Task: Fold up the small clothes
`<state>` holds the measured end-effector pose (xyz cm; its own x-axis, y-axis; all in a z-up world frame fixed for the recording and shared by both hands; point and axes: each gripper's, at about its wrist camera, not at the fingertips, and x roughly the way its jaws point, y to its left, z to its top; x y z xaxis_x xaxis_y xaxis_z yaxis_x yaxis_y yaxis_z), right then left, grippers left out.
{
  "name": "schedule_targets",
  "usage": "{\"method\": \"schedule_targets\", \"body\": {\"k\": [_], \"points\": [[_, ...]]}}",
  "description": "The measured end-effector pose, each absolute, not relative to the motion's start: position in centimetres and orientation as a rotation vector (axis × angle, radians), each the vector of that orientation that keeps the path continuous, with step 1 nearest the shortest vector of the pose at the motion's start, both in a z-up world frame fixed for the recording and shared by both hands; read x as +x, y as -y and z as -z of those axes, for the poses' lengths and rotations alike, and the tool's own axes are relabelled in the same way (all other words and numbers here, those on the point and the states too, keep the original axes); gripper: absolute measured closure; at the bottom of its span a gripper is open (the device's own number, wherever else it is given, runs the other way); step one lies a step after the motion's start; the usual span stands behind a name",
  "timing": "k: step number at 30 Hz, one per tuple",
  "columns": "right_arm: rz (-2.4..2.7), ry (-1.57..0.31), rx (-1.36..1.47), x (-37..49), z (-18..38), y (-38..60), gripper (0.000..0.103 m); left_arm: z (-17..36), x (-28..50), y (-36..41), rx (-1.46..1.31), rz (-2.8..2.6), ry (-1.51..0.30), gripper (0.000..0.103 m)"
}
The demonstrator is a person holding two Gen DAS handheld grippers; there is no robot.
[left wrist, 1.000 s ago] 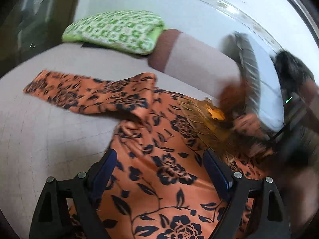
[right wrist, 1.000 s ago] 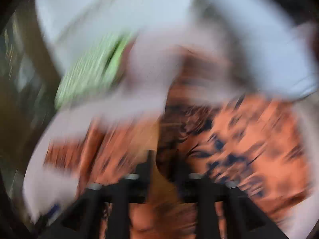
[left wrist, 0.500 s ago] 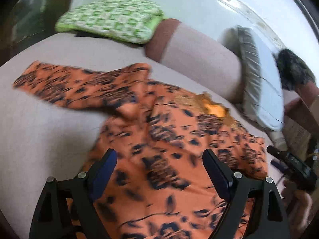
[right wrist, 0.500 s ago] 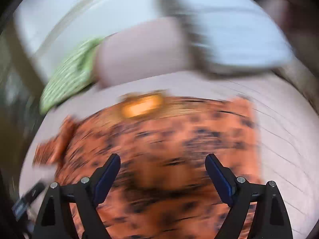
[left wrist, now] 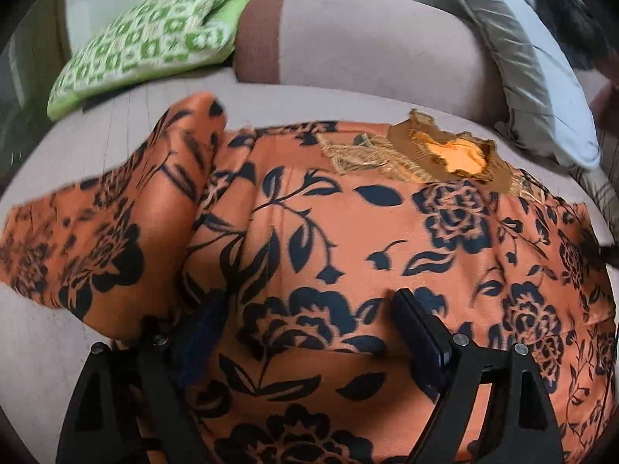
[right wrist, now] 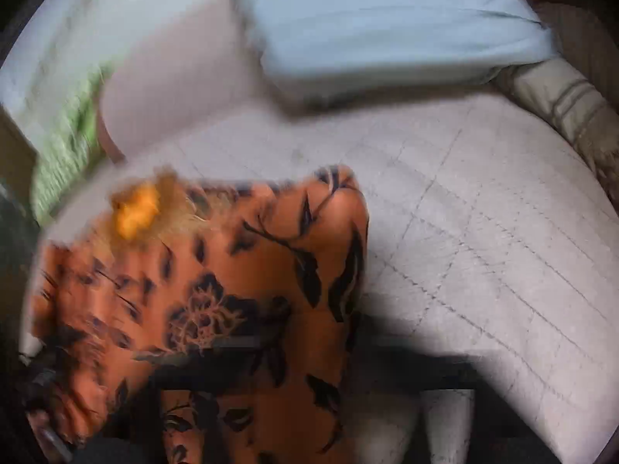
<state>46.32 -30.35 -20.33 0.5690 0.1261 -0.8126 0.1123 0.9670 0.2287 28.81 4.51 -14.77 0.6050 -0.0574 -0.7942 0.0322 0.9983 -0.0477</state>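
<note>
An orange garment (left wrist: 348,232) with dark blue flowers lies spread on a pale quilted bed, its frayed neckline (left wrist: 452,150) at the far side. One sleeve (left wrist: 116,224) is bunched up on the left. My left gripper (left wrist: 309,321) hangs open and wide just over the garment's body, its left finger by the sleeve fold and nothing pinched. In the blurred right wrist view the garment (right wrist: 232,290) reaches its right-hand edge. My right gripper (right wrist: 267,371) shows only as a dark smear, its jaws come together with the cloth running down between them.
A green patterned pillow (left wrist: 154,38) lies at the far left and a beige bolster (left wrist: 367,46) behind the garment. A pale blue pillow (right wrist: 387,19) and a striped cushion (right wrist: 572,108) lie at the far right. Bare quilted bedding (right wrist: 483,232) lies right of the garment.
The left gripper dropped closer over the garment and rolled, staying open. The right gripper swung to the garment's right edge, and its jaws, open half a second ago, have come together.
</note>
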Motion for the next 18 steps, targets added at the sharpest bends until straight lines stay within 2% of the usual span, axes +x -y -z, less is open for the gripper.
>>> {"method": "schedule_targets", "body": {"k": [3, 5, 6, 9, 15, 16, 17, 18], "points": [[0.083, -0.956, 0.387, 46.5, 21.4, 32.8, 0.092, 15.4, 29.2, -4.1, 0.0, 0.057, -0.938, 0.015], [0.106, -0.914, 0.321, 46.1, 20.6, 31.7, 0.082, 15.3, 29.3, -4.0, 0.01, 0.055, -0.935, 0.014], [0.114, -0.916, 0.325, 45.8, 20.2, 31.6, 0.074, 15.3, 29.4, -4.1, 0.002, 0.058, -0.936, 0.014], [0.199, -0.856, 0.443, 42.2, 18.4, 32.6, 0.032, 15.3, 29.5, -4.2, -0.005, 0.059, -0.937, 0.013], [0.081, -0.97, 0.326, 36.6, 18.6, 27.9, 0.032, 15.3, 29.2, -3.8, 0.014, 0.047, -0.936, 0.012], [0.085, -1.005, 0.34, 36.9, 19.4, 28.1, 0.051, 15.3, 29.2, -3.8, 0.014, 0.047, -0.936, 0.012], [0.107, -1.064, 0.389, 36.9, 20.9, 29.2, 0.08, 15.2, 29.1, -3.8, 0.012, 0.049, -0.935, 0.011], [0.103, -1.053, 0.467, 36.6, 21.4, 30.5, 0.085, 15.3, 29.1, -3.9, 0.007, 0.054, -0.936, 0.01]]}}
